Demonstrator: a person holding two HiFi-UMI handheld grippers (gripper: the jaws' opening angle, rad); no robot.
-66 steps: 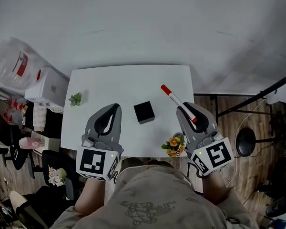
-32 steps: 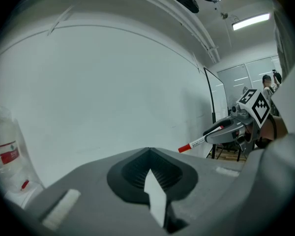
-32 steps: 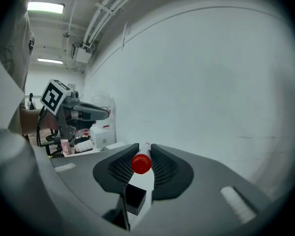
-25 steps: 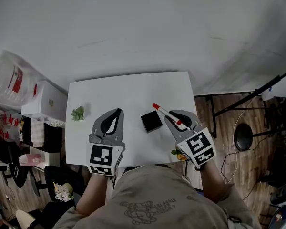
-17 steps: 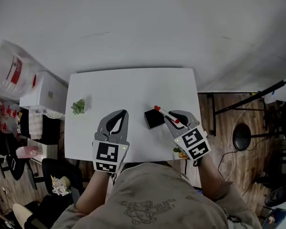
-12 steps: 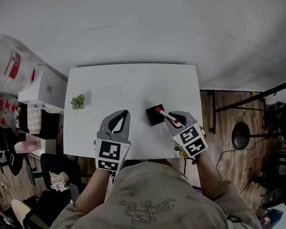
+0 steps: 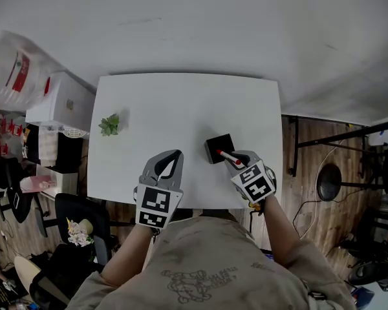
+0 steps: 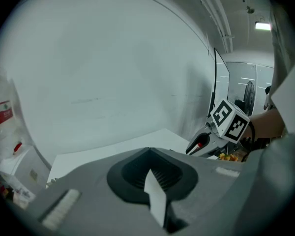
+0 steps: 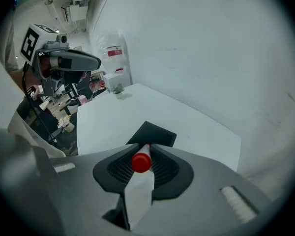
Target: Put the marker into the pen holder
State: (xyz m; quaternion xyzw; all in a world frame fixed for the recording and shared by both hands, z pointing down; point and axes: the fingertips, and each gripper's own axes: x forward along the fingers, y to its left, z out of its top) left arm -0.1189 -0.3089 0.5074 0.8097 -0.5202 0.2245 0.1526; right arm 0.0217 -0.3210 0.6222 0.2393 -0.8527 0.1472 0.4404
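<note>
My right gripper (image 7: 236, 161) is shut on a white marker with a red cap (image 7: 229, 157), held at the near right of the white table (image 7: 168, 108). The marker's red end (image 9: 141, 162) points at me in the right gripper view, and the black square pen holder (image 9: 152, 133) sits just beyond the jaws. In the head view the pen holder (image 7: 217, 147) stands right beside the marker's tip. My left gripper (image 7: 170, 165) hovers over the table's near edge, shut and holding nothing; its closed jaws (image 8: 150, 154) fill the left gripper view.
A small green plant (image 7: 108, 124) sits at the table's left side. Orange flowers (image 8: 229, 157) show by the right gripper. White boxes and clutter (image 7: 55, 105) stand left of the table. A black stand base (image 7: 328, 183) is on the wooden floor at right.
My right gripper has carried the marker leftward and nearer, from the table's right edge up to the pen holder. The left gripper stayed over the table's near edge, still shut.
</note>
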